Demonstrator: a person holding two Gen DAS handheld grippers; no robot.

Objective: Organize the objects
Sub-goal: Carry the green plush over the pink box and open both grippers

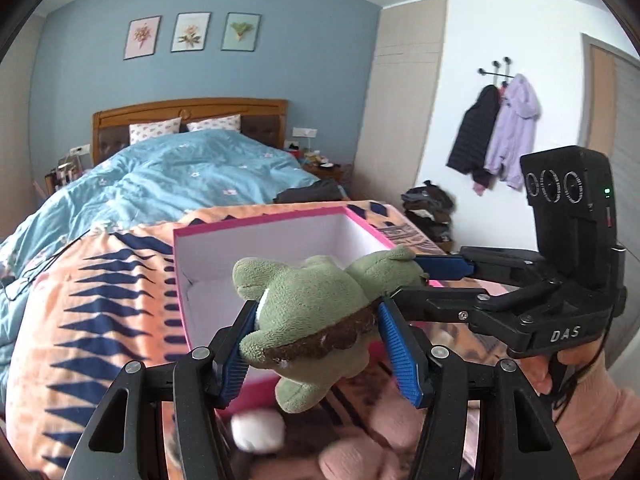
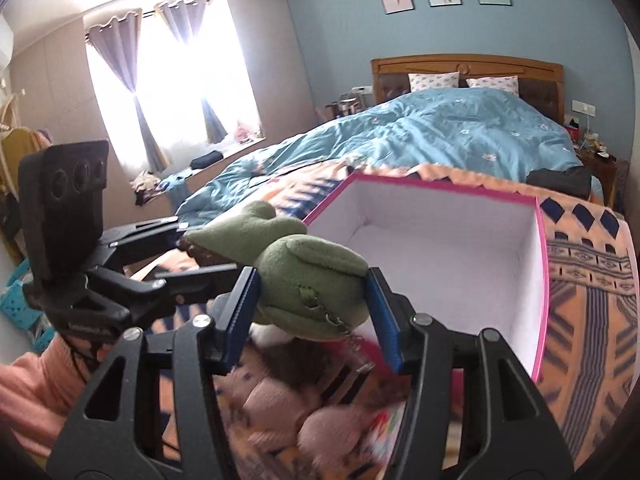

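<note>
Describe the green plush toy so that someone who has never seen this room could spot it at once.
Start at the bed with the blue duvet; at its foot an orange patterned blanket carries an open pink-edged box with a white inside. Just in front of that box hangs the green plush toy, clamped between the left gripper and the right gripper. Its brown shell band sets it apart from the pink and white plush below.

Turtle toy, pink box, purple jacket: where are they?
turtle toy (image 1: 308,308), left wrist view, its green belly.
pink box (image 2: 448,236), right wrist view, white inner wall.
purple jacket (image 1: 514,128), left wrist view, its body.
</note>
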